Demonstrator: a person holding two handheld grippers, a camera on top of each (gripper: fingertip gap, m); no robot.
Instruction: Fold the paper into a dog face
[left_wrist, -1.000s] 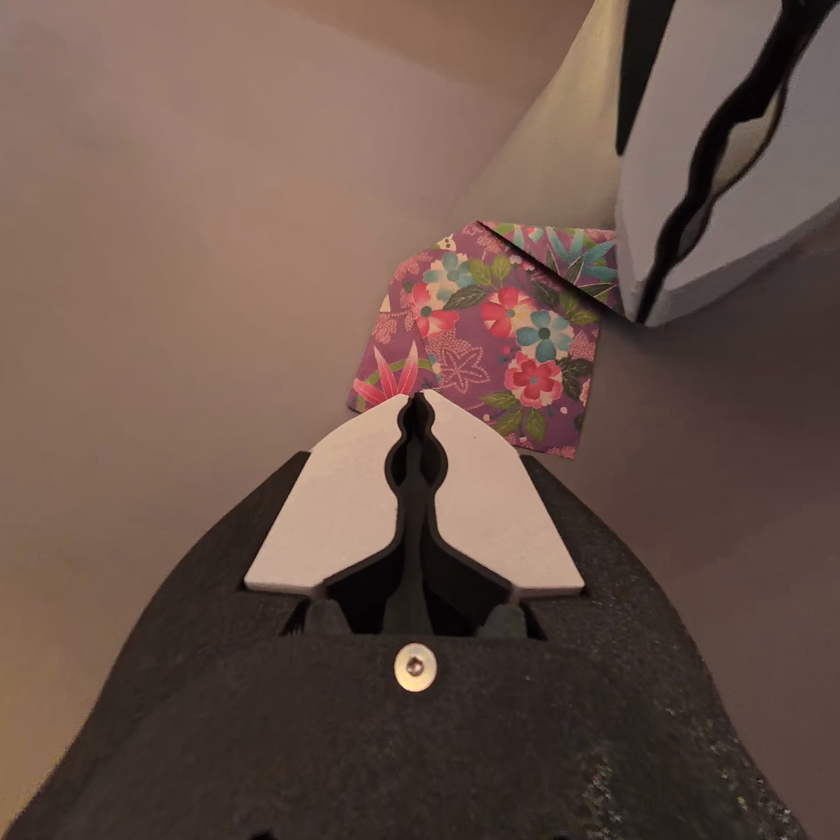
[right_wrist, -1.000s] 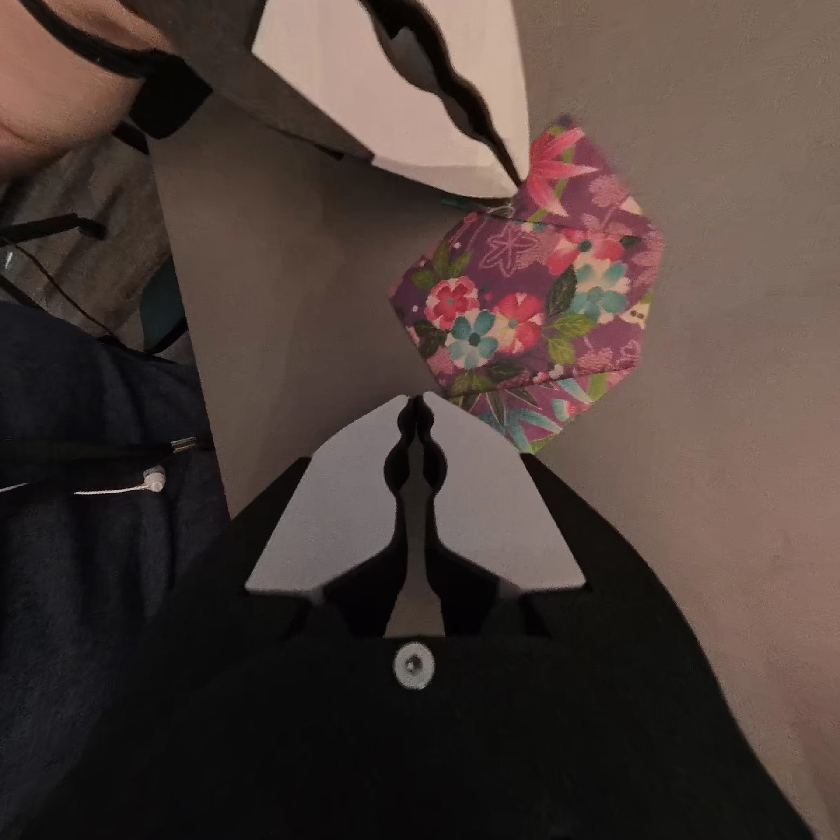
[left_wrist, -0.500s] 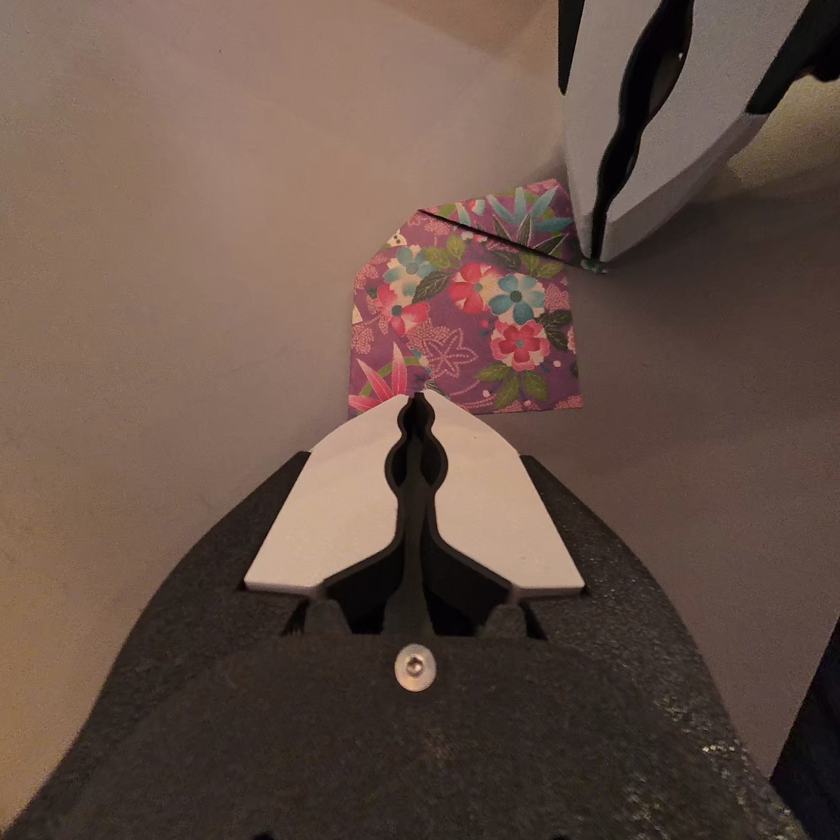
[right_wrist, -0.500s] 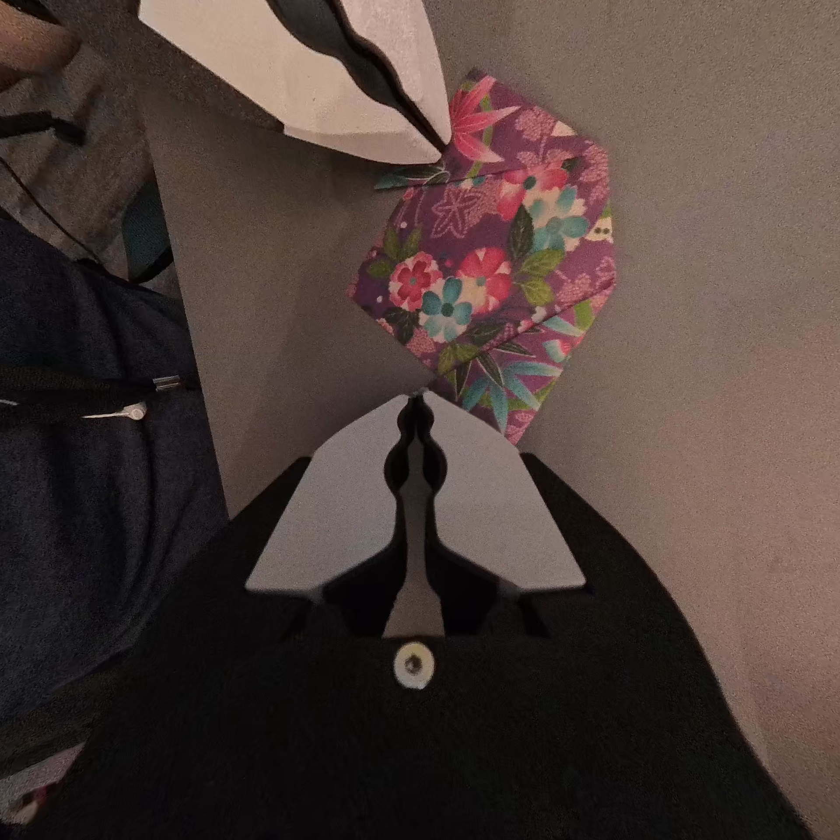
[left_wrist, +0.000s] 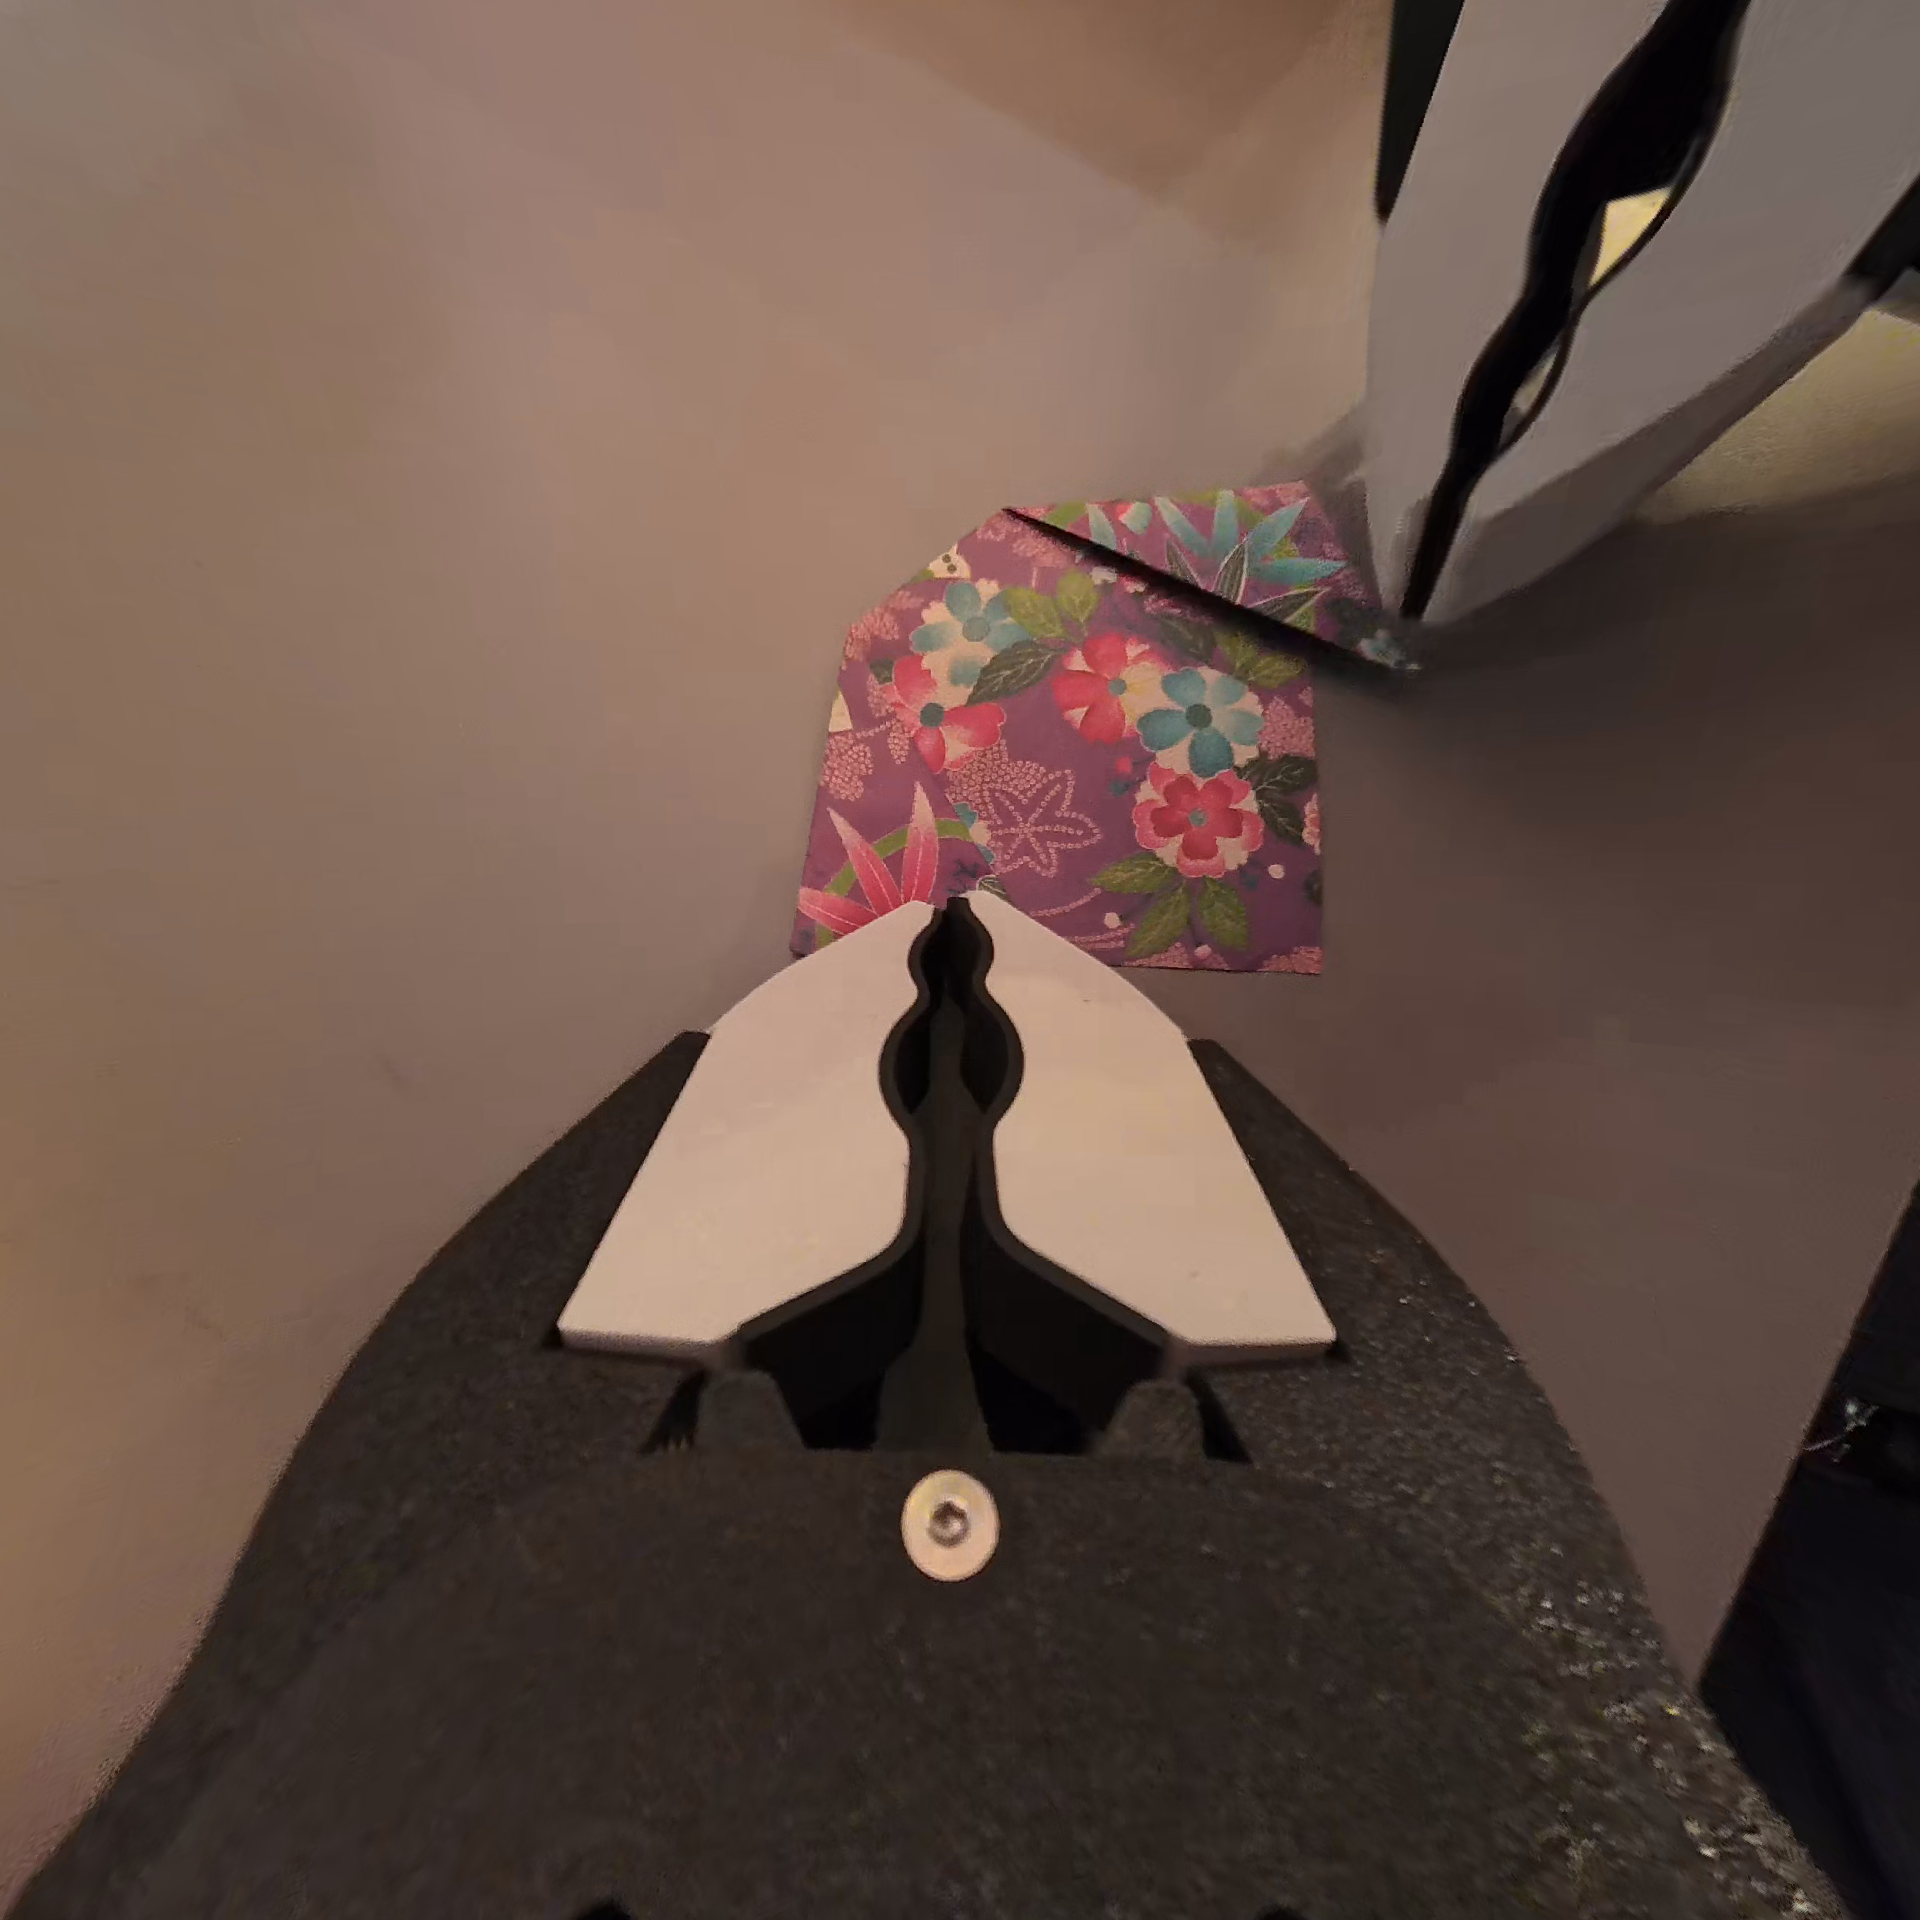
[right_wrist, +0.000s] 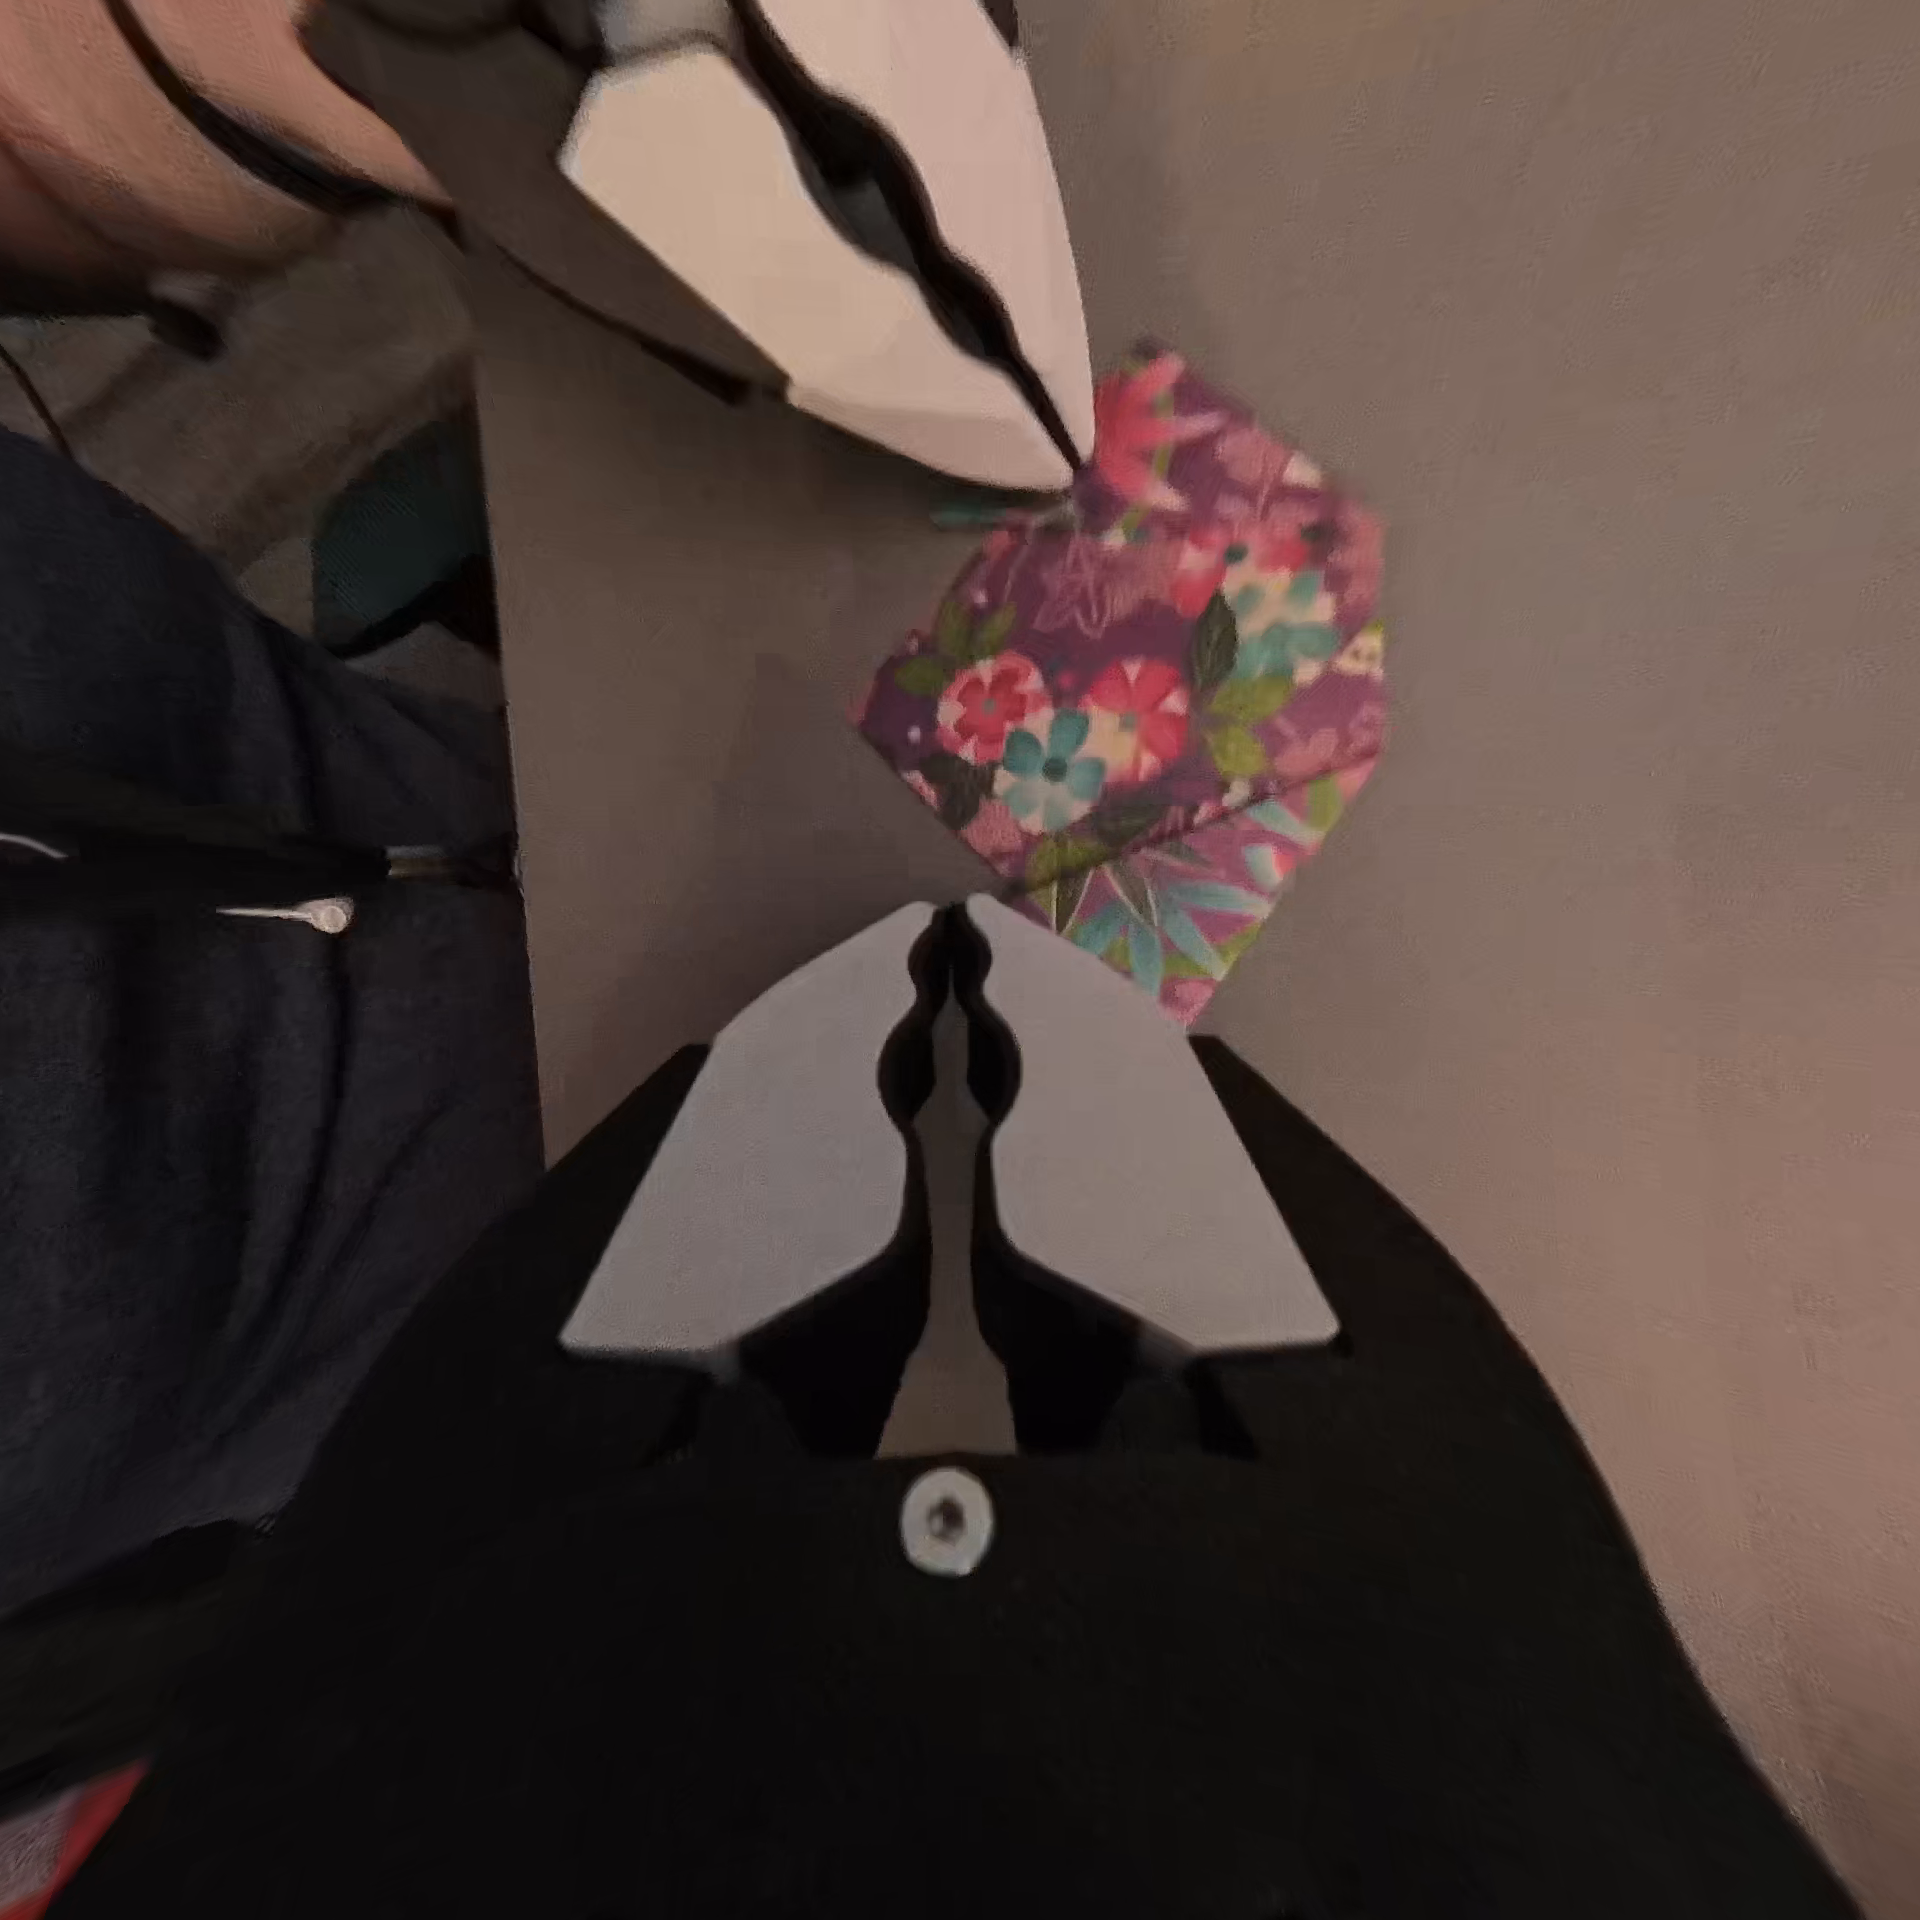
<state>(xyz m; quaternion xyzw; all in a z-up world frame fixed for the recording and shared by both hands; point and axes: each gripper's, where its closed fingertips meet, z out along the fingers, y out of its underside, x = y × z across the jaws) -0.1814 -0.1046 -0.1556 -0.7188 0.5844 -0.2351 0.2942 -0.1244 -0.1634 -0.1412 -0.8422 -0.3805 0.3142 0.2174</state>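
The folded purple floral paper (left_wrist: 1081, 748) lies flat on the grey table, with a folded flap at its far right corner. My left gripper (left_wrist: 956, 906) is shut, its tips on the paper's near left corner. My right gripper (left_wrist: 1405, 621) is shut, its tip on the far right corner by the flap. In the right wrist view the paper (right_wrist: 1132, 707) lies between my right gripper (right_wrist: 951, 911), at its near corner, and my left gripper (right_wrist: 1075, 462), at its far corner. I cannot tell whether either tip pinches the paper or only presses on it.
The table's front edge (right_wrist: 509, 727) runs down the left of the right wrist view, with a person's dark clothing (right_wrist: 208, 1091) beyond it and a hand (right_wrist: 156, 156) holding the left gripper. The same edge shows at the lower right of the left wrist view (left_wrist: 1808, 1403).
The paper has shifted and turned slightly on the table while both shut grippers stayed at its opposite corners. The right gripper's tilt has changed in the left wrist view.
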